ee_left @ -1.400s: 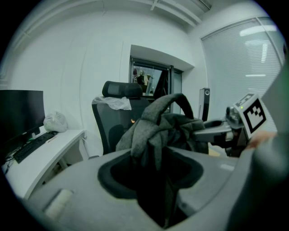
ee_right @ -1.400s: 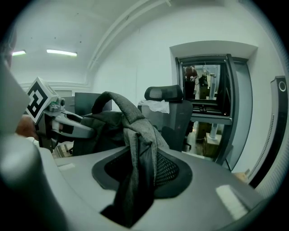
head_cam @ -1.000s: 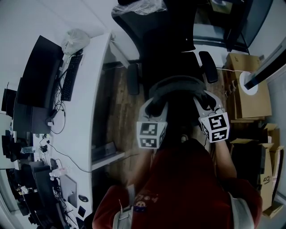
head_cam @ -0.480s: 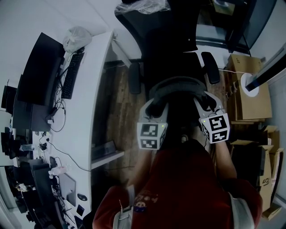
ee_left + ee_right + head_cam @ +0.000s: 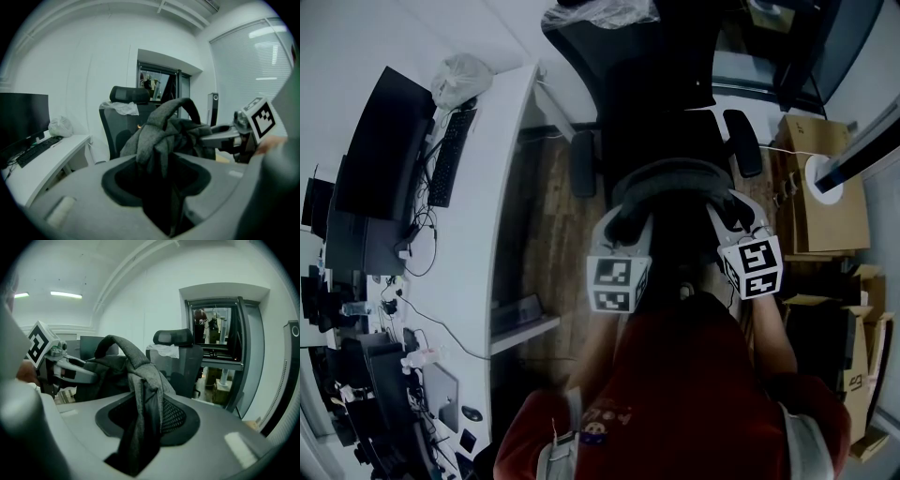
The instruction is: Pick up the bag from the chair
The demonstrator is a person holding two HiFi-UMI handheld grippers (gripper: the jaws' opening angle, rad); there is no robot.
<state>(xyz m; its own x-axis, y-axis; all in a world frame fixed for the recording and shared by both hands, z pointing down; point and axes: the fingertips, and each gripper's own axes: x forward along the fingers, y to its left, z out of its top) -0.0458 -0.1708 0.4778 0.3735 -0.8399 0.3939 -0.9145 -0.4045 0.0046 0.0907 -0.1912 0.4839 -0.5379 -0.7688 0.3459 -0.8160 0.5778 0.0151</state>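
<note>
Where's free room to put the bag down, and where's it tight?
Free: the white desk strip between the keyboard and its chair-side edge; the chair seat beyond the held bag looks bare, though dark. Crowded: the desk's near end, with cables; the right side, stacked with cardboard boxes.

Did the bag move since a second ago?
No. The bag lies just as near the chair as before, in the head view.
</note>
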